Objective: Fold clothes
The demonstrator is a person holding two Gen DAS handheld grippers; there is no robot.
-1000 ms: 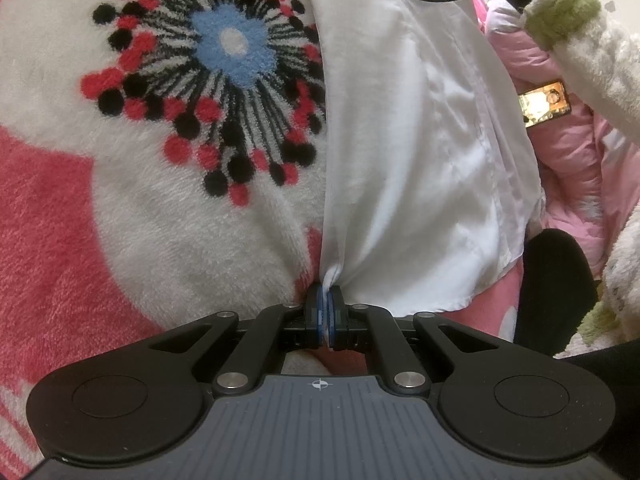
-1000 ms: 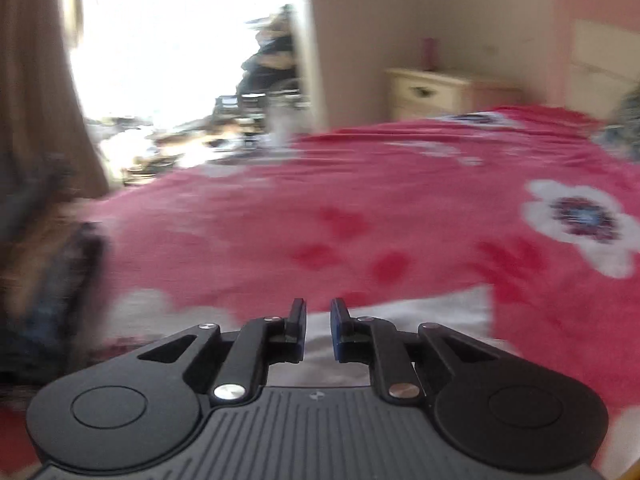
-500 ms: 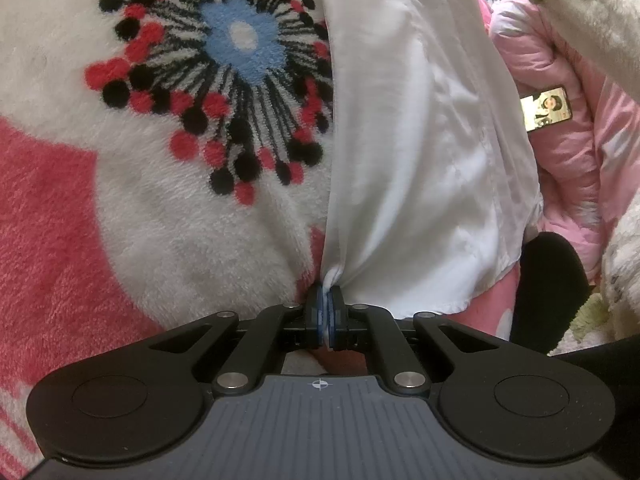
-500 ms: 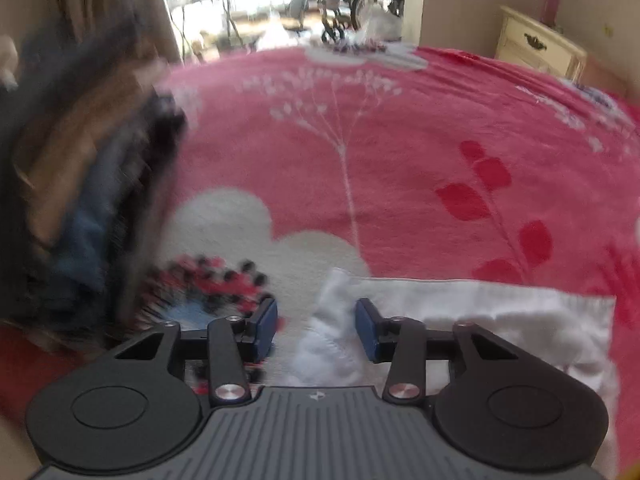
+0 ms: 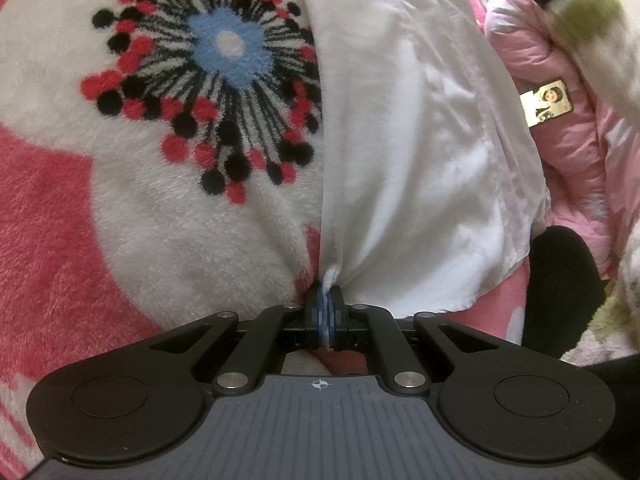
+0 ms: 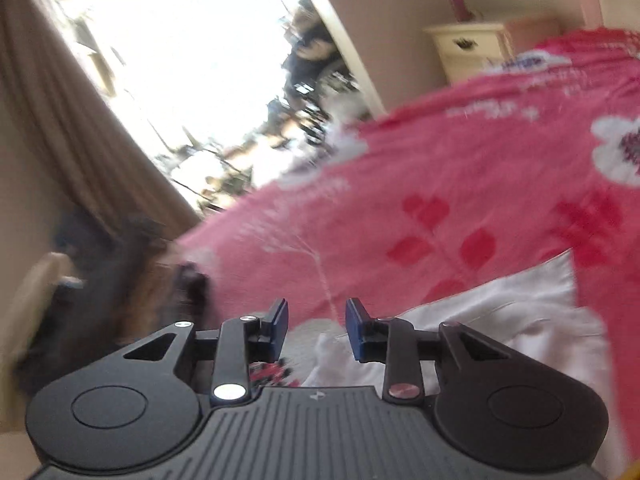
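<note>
A white shirt (image 5: 420, 152) lies flat on the pink flowered blanket (image 5: 48, 216), stretching away from my left gripper (image 5: 327, 312). That gripper is shut on the shirt's near corner, and a pinch of white cloth shows between its blue pads. In the right wrist view the same white shirt (image 6: 520, 320) lies low and to the right on the blanket (image 6: 440, 184). My right gripper (image 6: 317, 326) hangs above it, tilted. Its jaws are opening, with nothing between them.
A pink padded jacket (image 5: 568, 128) lies to the right of the shirt. A fuzzy white and green sleeve (image 5: 592, 28) crosses the top right. A dark clothes pile (image 6: 132, 280) sits at the bed's left; a cream nightstand (image 6: 476, 48) and bright window (image 6: 180, 52) lie beyond.
My right gripper let its jaws spread from almost shut, swung over the shirt's edge, then rose and rolled so the room tilts. The left gripper kept its grip and place.
</note>
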